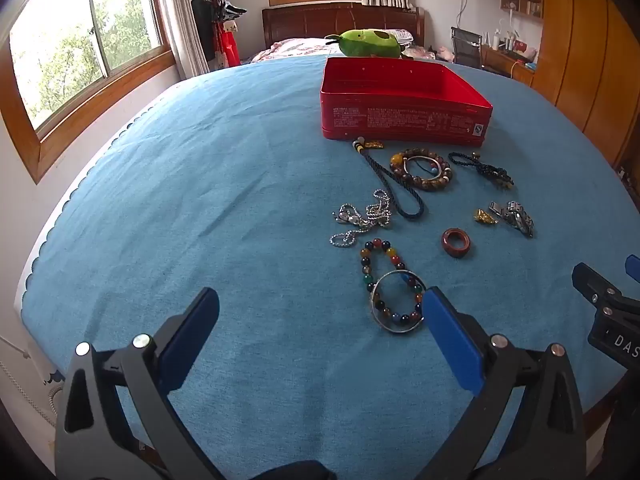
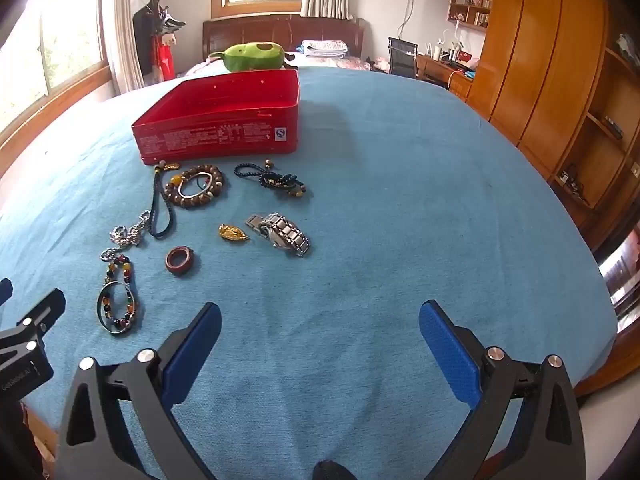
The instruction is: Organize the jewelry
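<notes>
Left wrist view shows the left gripper (image 1: 320, 316) and right gripper (image 2: 320, 324), jaws spread wide and empty, over the blue table (image 1: 200, 200) beside scattered jewelry (image 1: 420, 208) and a red tin (image 1: 404, 120)

Left gripper (image 1: 320, 320): black plastic frame, triangular cut-outs, silver round screws, flat blue pads on fingers (image 1: 452, 340). Right gripper (image 2: 320, 332): same build, blue textured fingers (image 2: 450, 354), black arms, silver screws. White lettering on each black housing, only partly readable.
</notes>
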